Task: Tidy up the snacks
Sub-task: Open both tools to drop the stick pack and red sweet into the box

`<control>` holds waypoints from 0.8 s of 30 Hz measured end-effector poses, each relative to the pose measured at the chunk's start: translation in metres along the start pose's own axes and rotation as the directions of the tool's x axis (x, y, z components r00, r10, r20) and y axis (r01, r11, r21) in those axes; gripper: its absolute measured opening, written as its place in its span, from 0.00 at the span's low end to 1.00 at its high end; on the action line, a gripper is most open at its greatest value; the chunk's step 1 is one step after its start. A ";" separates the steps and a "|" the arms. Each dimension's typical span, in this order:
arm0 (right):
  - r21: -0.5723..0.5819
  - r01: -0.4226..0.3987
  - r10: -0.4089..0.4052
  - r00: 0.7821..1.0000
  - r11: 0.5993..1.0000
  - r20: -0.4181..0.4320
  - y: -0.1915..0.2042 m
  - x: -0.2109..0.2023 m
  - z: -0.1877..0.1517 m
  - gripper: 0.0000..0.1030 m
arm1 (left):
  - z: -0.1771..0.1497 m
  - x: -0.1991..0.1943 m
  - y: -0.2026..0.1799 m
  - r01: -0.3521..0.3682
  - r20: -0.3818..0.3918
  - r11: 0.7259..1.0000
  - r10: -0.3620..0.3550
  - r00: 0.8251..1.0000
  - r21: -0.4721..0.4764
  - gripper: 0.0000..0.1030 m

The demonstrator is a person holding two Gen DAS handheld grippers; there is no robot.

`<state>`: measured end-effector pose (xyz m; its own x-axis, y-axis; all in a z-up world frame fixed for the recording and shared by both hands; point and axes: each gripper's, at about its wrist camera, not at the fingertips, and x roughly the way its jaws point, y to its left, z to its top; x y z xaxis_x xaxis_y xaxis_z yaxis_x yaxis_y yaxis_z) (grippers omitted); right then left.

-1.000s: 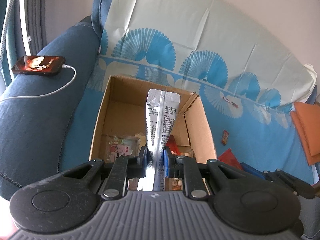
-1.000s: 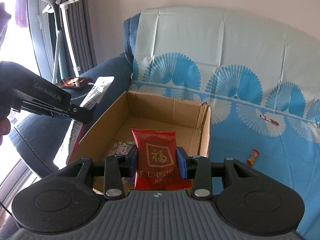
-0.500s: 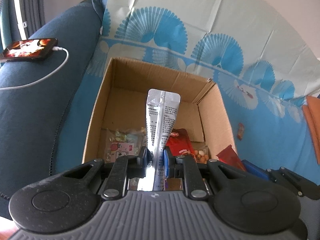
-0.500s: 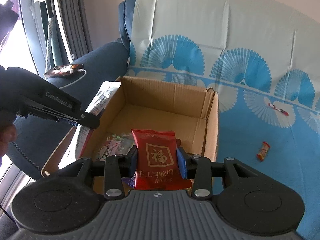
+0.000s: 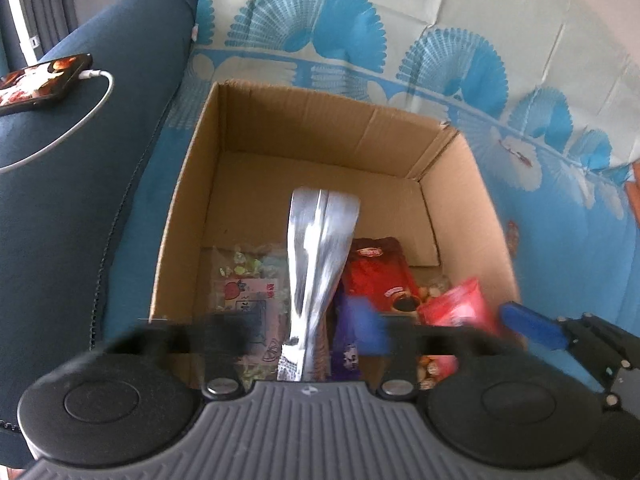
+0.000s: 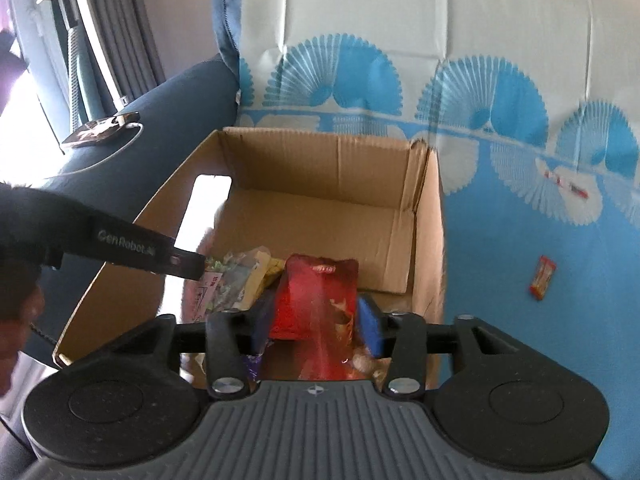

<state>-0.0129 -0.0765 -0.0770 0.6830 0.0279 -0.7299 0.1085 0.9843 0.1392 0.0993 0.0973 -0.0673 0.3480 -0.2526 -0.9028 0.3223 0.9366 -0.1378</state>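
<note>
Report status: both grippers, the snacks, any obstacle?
Left gripper just opened, silver packet released. Right gripper opening, red packet dropping into box. Nothing blocking.

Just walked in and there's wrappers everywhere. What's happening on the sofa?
A person with a tool in each hand is sorting snacks into a cardboard box on the sofa. The left tool has just been opening over the box, and its silver packet sits loose between the jaws. The right tool has just been opening too, letting a red packet go. Other snacks already lie in the box; two small ones remain on the cover.
</note>
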 end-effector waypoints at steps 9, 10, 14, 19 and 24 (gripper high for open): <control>0.037 -0.016 0.016 1.000 0.999 -0.010 -0.003 -0.025 -0.005 0.79 | -0.017 -0.037 0.007 -0.030 0.054 1.000 0.030 0.998 -0.005 1.00; 0.032 -0.016 0.017 1.000 0.999 -0.010 -0.001 -0.030 -0.006 0.80 | -0.022 -0.043 0.006 -0.040 0.060 0.999 0.040 0.997 -0.005 1.00; 0.008 0.005 -0.005 1.000 1.000 0.012 0.011 -0.057 -0.014 0.82 | -0.042 -0.069 0.003 -0.096 0.093 0.995 0.098 0.991 -0.017 1.00; -0.024 0.017 -0.016 0.999 1.000 0.051 0.024 -0.088 -0.023 0.85 | -0.064 -0.101 -0.001 -0.110 0.127 0.994 0.112 0.986 -0.021 1.00; -0.034 0.014 -0.011 0.996 0.999 0.092 0.033 -0.115 -0.033 0.86 | -0.079 -0.122 -0.008 -0.119 0.157 0.993 0.121 0.980 -0.024 1.00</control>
<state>-0.1113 -0.0415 -0.0106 0.7454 0.0009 -0.6667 0.0938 0.9899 0.1062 -0.0153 0.1397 0.0123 0.5184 -0.1722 -0.8376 0.2578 0.9654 -0.0389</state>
